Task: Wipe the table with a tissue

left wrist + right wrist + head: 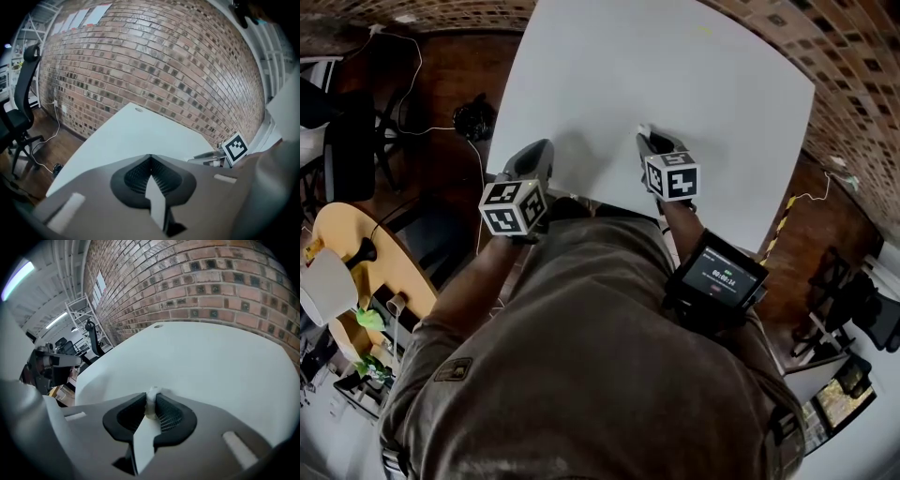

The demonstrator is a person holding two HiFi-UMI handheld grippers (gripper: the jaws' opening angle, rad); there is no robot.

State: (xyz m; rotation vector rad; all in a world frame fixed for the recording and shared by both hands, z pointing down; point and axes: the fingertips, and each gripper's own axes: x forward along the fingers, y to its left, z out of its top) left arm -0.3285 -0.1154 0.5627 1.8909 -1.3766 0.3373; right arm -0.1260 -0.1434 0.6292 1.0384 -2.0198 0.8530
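Tissue (152, 398), a small white wad, was recorded pinched in the closed right claw (646, 137) at the near edge of the white surface (675, 75); left claw (150, 159) closed, empty; wiping judged barely begun, most left.

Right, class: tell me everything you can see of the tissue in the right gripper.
The tissue is a small, white, crumpled wad of soft-looking paper, pinched between the right gripper's shut jaws. A little pokes out past the tips, just over the white table near the person's side; contact with the surface cannot be told.
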